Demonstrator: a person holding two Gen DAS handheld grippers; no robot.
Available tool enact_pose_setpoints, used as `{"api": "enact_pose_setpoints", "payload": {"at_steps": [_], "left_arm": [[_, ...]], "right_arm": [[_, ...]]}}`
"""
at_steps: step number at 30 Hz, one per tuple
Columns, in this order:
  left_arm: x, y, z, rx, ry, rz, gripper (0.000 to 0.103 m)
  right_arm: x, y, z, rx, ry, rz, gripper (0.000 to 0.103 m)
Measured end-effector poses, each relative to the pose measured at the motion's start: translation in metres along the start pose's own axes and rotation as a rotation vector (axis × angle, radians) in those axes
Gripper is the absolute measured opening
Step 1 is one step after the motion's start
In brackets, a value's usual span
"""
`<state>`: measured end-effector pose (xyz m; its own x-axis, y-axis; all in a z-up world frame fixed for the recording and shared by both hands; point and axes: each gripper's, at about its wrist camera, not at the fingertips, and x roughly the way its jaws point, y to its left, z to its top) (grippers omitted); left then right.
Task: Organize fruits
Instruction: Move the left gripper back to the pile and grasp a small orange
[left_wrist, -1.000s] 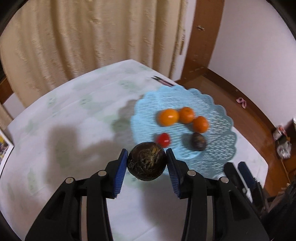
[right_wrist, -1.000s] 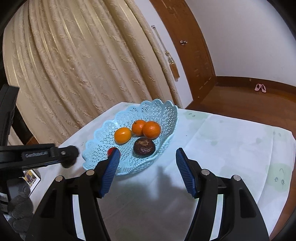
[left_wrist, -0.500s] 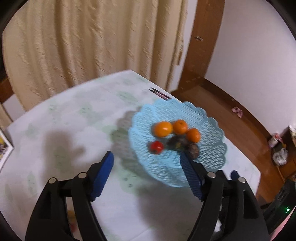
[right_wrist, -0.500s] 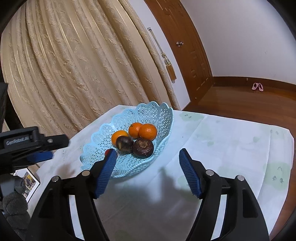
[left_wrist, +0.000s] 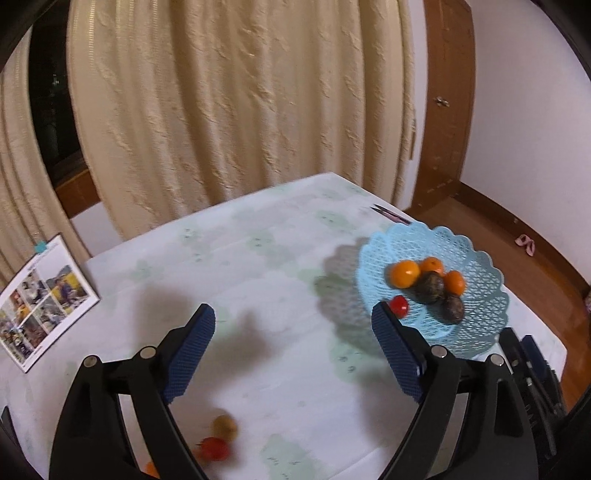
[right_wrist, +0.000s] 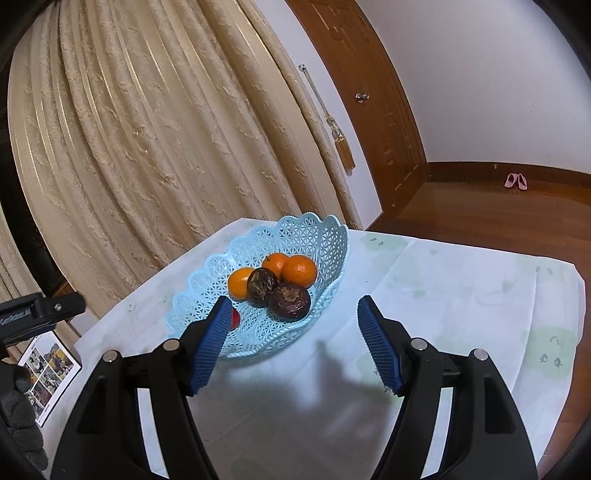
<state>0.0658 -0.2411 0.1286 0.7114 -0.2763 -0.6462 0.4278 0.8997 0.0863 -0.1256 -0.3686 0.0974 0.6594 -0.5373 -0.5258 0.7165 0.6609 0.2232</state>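
Two dark fruits (left_wrist: 439, 295) lie with oranges (left_wrist: 405, 274) in the blue basket (left_wrist: 476, 332) on the bench (left_wrist: 277, 258), beyond the empty, opening left gripper (left_wrist: 293, 350); right gripper (right_wrist: 291, 339) open, empty

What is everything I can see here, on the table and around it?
basket: one, light blue lattice, on the table.
oranges: three, orange, in the basket.
dark fruits: two, brown-purple, in the basket, touching.
tomato: one, red, in the basket.
loose fruits: blurred, red and yellowish at least, on the table near the left tool.
photo sheet: one, on the table's far side.
tablecloth: white, green-patterned.
curtain: cream, behind the table.
slippers: pink pair, on the floor.
left tool: empty, jaws opening.
right tool: open, empty.
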Motion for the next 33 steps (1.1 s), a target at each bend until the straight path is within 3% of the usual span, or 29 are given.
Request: {"api": "enact_pose_setpoints", "payload": {"at_steps": [6,15,33], "left_arm": [[-0.016,0.021,-0.01,-0.014,-0.036,0.065,0.086],[-0.032,0.054,-0.028,-0.061,-0.036,0.088,0.086],[-0.05,0.13,-0.071,-0.165,0.002,0.125,0.086]], "right_arm": [[0.0,-0.001,0.0,0.003,0.002,-0.018,0.072],[-0.005,0.012,-0.003,-0.056,0.011,-0.034,0.079],[-0.015,0.093,-0.039,-0.242,0.159,0.144,0.079]]}}
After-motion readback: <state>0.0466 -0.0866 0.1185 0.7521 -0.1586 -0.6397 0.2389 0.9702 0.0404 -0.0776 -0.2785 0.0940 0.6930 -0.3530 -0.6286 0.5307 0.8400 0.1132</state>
